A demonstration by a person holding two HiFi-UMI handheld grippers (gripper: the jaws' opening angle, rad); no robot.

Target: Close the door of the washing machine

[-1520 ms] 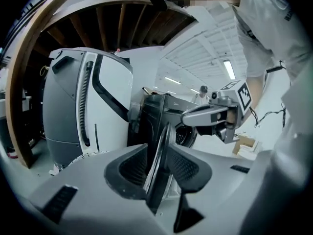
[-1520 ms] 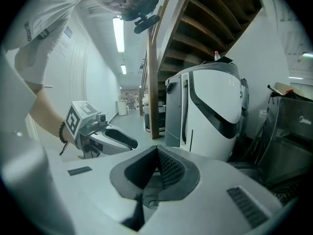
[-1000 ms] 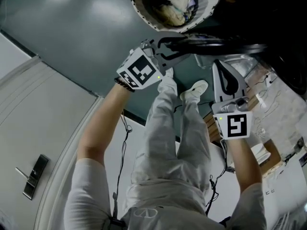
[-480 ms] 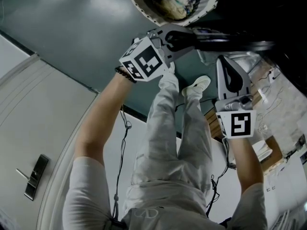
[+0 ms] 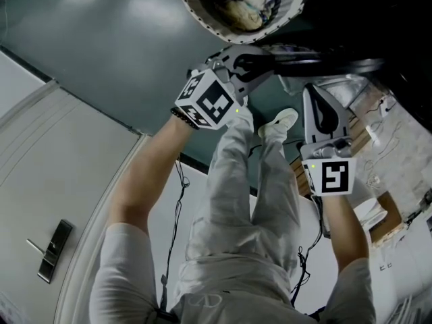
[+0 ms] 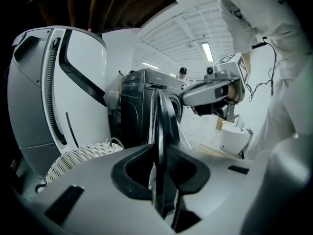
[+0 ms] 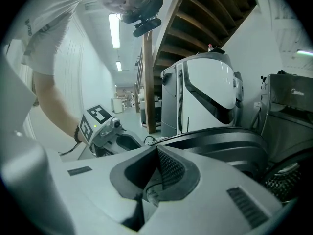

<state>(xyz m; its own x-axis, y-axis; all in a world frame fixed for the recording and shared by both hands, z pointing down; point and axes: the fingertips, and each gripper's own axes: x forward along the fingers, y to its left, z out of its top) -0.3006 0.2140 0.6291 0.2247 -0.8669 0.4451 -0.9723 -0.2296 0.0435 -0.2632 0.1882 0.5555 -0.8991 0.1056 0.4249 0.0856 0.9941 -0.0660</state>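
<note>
The washing machine's round opening shows laundry inside, set in a dark teal front. Its dark door stands open, edge-on. My left gripper reaches to that edge. In the left gripper view the thin door rim runs between the jaws of the left gripper; they have just been closing and the pads press on it. My right gripper hangs beside the door, shut with nothing in it. In the right gripper view the right gripper points over the door's dark disc.
The person's legs and white shoes stand below the door. A white appliance and a wicker basket sit left of the machine. Boxes and cables lie at the right. A white door with a handle is lower left.
The left gripper's jaws have come together on the door's rim, and its marker cube has shifted slightly right and down. The right gripper has stayed put.
</note>
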